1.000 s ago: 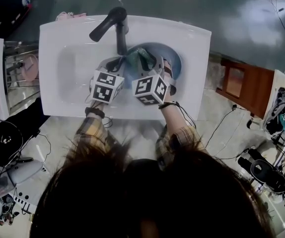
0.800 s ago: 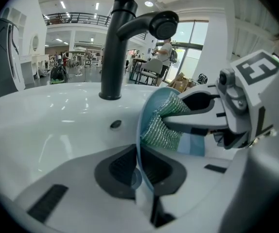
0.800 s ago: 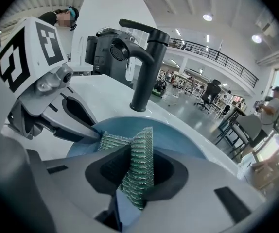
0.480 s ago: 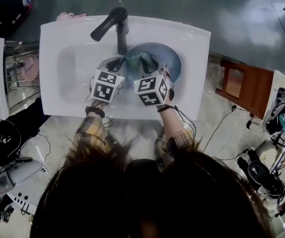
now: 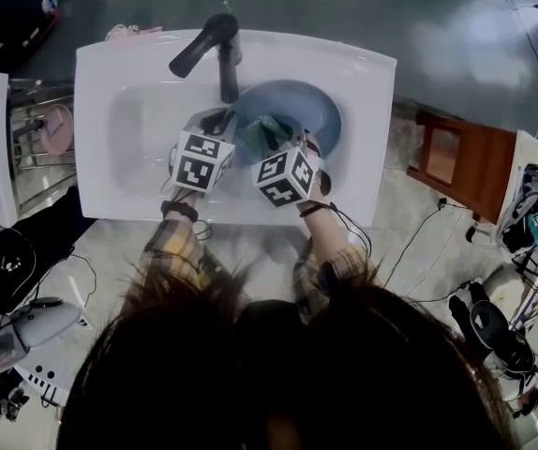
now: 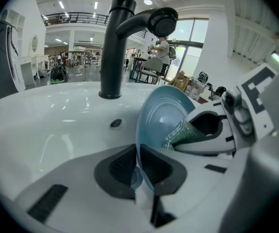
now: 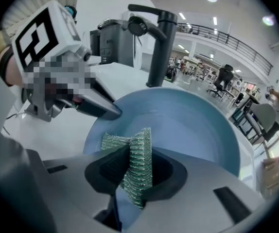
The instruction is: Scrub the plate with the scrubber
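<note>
The left gripper pinches the rim of the blue plate at its 9 o'clock side to steady it in the sink, so the right gripper, clamped narrow on the green scrubber, can rub the inner face.

Hand-held gripper pinches green scrubber against blue plate.
</note>
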Tool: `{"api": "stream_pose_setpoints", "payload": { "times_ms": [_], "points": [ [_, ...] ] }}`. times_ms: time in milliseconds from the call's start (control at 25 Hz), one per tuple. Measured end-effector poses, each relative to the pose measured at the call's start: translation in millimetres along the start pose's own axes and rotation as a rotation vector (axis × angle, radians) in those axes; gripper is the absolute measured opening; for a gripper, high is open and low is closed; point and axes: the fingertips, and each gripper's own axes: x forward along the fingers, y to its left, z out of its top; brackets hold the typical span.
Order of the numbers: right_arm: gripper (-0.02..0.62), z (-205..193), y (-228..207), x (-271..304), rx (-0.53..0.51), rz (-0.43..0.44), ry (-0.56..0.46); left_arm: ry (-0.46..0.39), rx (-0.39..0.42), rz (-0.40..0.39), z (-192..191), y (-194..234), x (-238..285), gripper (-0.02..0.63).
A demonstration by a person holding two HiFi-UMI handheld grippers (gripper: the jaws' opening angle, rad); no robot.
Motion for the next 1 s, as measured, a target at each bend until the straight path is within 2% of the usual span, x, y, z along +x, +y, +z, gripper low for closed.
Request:
{"api": "stream_pose_setpoints", "payload": {
  "times_ms": [80, 160, 240, 440, 640, 840, 1000],
  "points": [
    [0.101, -11.3, 11.0, 2.0, -0.095, 0.031, 0.049, 0.001, 0.003, 0.0, -0.5, 0.3, 0.9, 0.034],
    [0.101, -20.3, 14.8, 0.8, -0.194, 0.026, 0.08, 0.001, 0.014, 0.002, -0.5, 0.0, 1.1, 0.034],
    [0.101, -28.3, 12.2, -2.0, -0.241, 0.018, 0.098, 0.0, 0.023, 0.004, 0.0, 0.0, 1.5, 0.034],
    [0.101, -49.4, -5.4, -11.7, -0.239, 0.0, 0.129, 0.017, 0.052, 0.005, -1.1, -0.7, 1.8, 0.034],
    [0.103, -62.2, -34.4, -24.4, -0.247, -0.055, 0.138, 0.03, 0.062, 0.005, -1.5, -1.1, 0.8, 0.034],
    [0.103, -60.8, -58.9, -31.5, -0.294, -0.124, 0.155, 0.035, 0.061, 0.006, -2.5, -0.7, 1.3, 0.034],
    [0.106, -49.0, -82.5, -39.0, -0.314, -0.18, 0.129, 0.038, 0.062, 0.009, -2.6, 0.1, 1.3, 0.034]
  ]
}}
